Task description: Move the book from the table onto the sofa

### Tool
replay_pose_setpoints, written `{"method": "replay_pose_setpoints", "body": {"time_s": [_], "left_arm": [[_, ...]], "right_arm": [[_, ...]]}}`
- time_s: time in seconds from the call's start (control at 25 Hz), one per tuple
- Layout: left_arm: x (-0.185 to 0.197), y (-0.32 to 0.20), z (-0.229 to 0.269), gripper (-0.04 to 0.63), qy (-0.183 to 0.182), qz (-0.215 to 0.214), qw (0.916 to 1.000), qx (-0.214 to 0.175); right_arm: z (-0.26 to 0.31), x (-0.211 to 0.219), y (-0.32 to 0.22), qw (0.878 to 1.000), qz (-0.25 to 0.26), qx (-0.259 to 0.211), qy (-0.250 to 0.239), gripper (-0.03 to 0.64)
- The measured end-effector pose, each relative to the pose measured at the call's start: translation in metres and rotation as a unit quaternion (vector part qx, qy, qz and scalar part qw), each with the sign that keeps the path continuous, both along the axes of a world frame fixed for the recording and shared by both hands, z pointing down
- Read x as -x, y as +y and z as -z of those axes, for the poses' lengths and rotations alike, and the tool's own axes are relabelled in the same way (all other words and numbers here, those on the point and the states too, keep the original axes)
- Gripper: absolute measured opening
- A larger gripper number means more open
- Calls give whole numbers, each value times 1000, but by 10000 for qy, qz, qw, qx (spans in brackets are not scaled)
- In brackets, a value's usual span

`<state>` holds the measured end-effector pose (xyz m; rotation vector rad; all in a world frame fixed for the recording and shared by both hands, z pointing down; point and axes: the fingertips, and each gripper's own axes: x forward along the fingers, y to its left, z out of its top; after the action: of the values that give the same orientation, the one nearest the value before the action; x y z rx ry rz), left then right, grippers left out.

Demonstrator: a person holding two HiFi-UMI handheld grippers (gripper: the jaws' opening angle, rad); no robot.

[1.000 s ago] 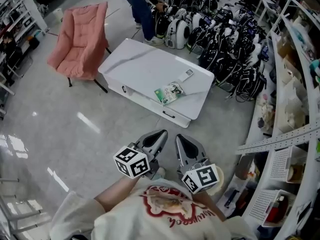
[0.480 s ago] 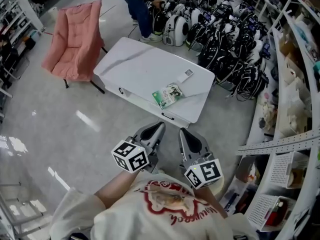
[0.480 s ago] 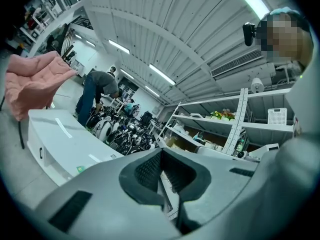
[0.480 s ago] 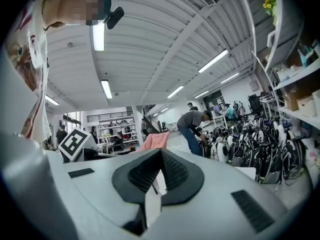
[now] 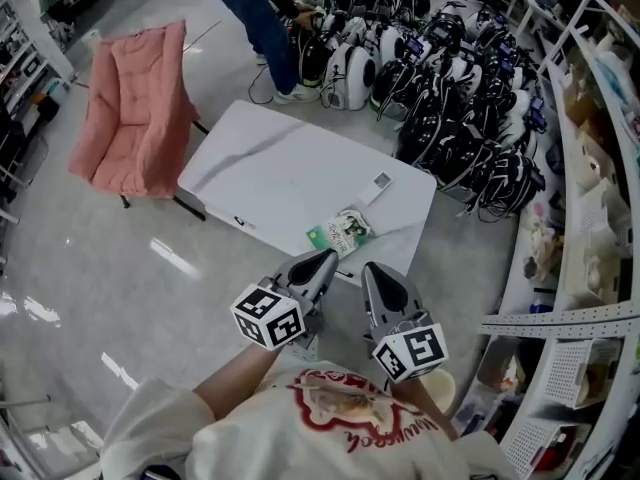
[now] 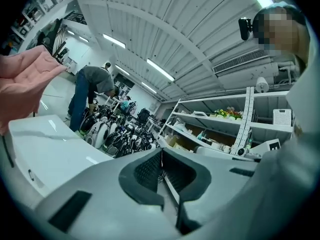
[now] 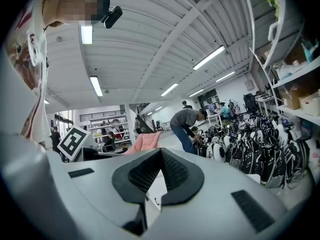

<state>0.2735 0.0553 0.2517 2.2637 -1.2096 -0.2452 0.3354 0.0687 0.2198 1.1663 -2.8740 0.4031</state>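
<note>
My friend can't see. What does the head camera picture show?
Seen from above, a person holds the left gripper and the right gripper, both shut and empty, just short of a small green-covered book on a white rectangular table. A pink padded sofa chair stands left of the table; black and white bags crowd the floor beyond.

book (image 5: 340, 232) on table (image 5: 270, 168) (near front edge) | sofa (image 5: 130, 108) left of table | bags (image 5: 440, 88) behind table

Rows of black-and-white bags (image 5: 450, 88) on glossy floor (image 5: 100, 268), person (image 5: 252, 10) bending beside them; white shelving (image 5: 600, 138) at right
</note>
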Motion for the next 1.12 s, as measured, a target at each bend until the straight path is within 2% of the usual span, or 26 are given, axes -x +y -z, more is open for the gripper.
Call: {"method": "replay_pose_setpoints", "body": {"time_s": [0.24,0.44,0.68,0.88,1.0,1.12], "left_arm": [[29,-77,-5,5,-86,-324,9994,89],[41,-120,-14,5,-137,-522,9984,152],[39,-137,-31,5,-9,-744,9965,391],[35,-144,-70,6,-93,-760,9934,852],[31,-139,-118,13,-412,-952,9862,1292],[24,-144,-177,121,-839,-1382,9731,1644]], "right_arm": [[-2,33,-80,9997,-221,57,18,1],[-12,43,-122,9986,-508,154,63,1],[-30,43,-135,9976,-545,415,46,0],[-64,39,-147,9958,-537,731,127,0],[-99,37,-144,9932,-511,1047,81,0],[-143,34,-151,9904,-508,1284,96,2]]}}
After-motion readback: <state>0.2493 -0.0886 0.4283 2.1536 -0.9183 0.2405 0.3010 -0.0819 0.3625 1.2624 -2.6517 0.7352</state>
